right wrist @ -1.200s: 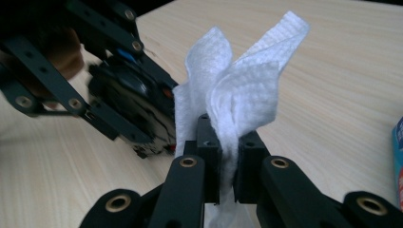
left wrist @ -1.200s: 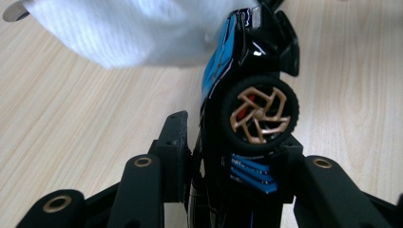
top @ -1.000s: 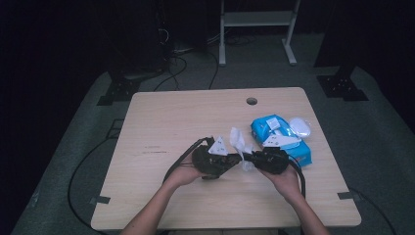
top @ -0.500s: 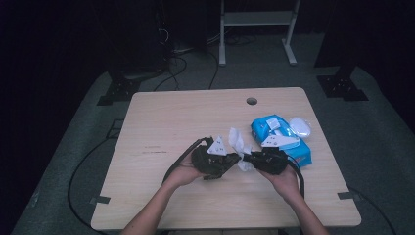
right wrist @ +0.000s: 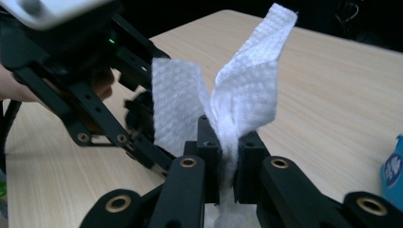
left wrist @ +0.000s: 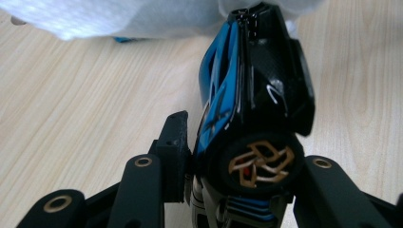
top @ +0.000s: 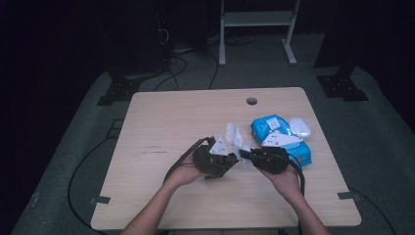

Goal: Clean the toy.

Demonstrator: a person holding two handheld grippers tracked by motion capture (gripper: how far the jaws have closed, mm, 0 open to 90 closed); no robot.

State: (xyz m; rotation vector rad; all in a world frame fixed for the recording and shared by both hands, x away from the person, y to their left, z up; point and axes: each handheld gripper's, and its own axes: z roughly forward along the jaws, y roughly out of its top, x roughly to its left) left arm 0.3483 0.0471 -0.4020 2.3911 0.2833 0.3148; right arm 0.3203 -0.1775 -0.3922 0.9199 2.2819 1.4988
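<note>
A black and blue toy car (left wrist: 252,95) with a bronze wheel is clamped between the jaws of my left gripper (left wrist: 242,156), which is shut on it just above the table. My left gripper (top: 234,164) sits near the table's middle front. My right gripper (top: 243,154) faces it from the right, tips almost meeting. It is shut on a white wet wipe (right wrist: 242,90), whose loose ends stand up above the right gripper (right wrist: 229,152). The wipe (top: 234,134) hangs right beside the car's front, and the wipe (left wrist: 119,19) spans the top of the left gripper view.
A blue pack of wipes (top: 281,139) lies on the wooden table (top: 171,122) right of the grippers, with a white round lid (top: 299,126) beside it. A cable hole (top: 251,101) is near the far edge. Cables trail off the table's left front.
My right gripper with the wipe has shifted slightly upward. The left gripper and the car have stayed in place.
</note>
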